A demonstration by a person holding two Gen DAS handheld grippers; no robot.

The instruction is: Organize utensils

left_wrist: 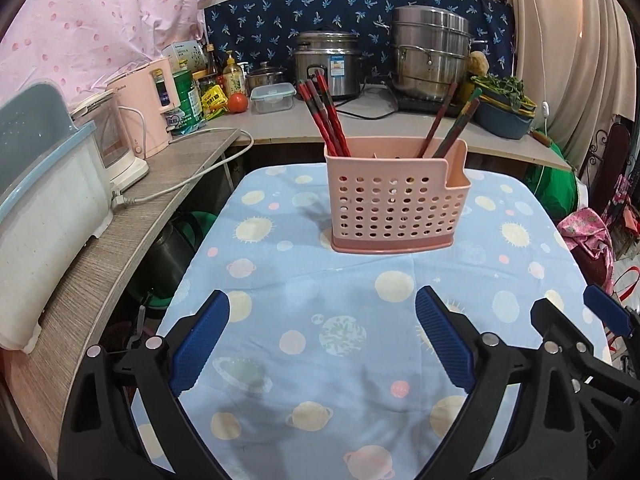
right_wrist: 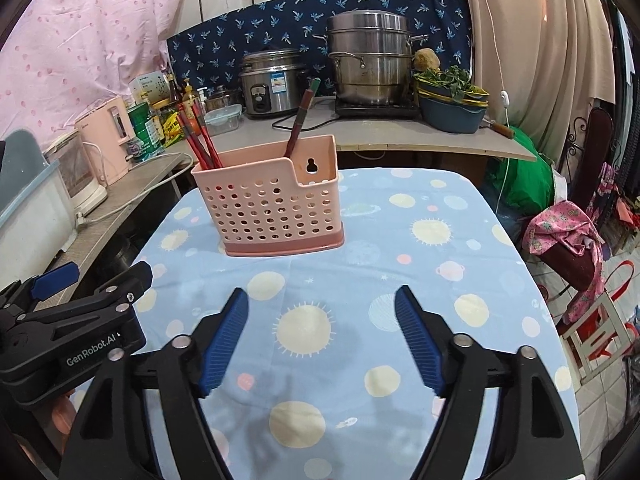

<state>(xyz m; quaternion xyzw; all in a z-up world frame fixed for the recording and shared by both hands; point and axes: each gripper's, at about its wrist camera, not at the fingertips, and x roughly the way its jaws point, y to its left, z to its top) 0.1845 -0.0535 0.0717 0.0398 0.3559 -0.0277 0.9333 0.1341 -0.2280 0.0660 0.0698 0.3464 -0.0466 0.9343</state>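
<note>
Two hand-held grippers, left hand-held gripper (left_wrist: 322, 340) and right hand-held gripper (right_wrist: 322, 338), gape wide and empty above the worktop (left_wrist: 360, 320), near the pink basket (left_wrist: 394, 204) holding red chopsticks (left_wrist: 324, 116).

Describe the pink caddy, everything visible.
The caddy is a pink plastic box with rows of round holes in its front wall, a darker pink base and a stepped-down right corner. The right wrist view shows a keyhole slot in its back wall. It stands upright on the blue tablecloth. Red chopsticks lean out on the left, darker ones on the right. Neither gripper touches it.
</note>
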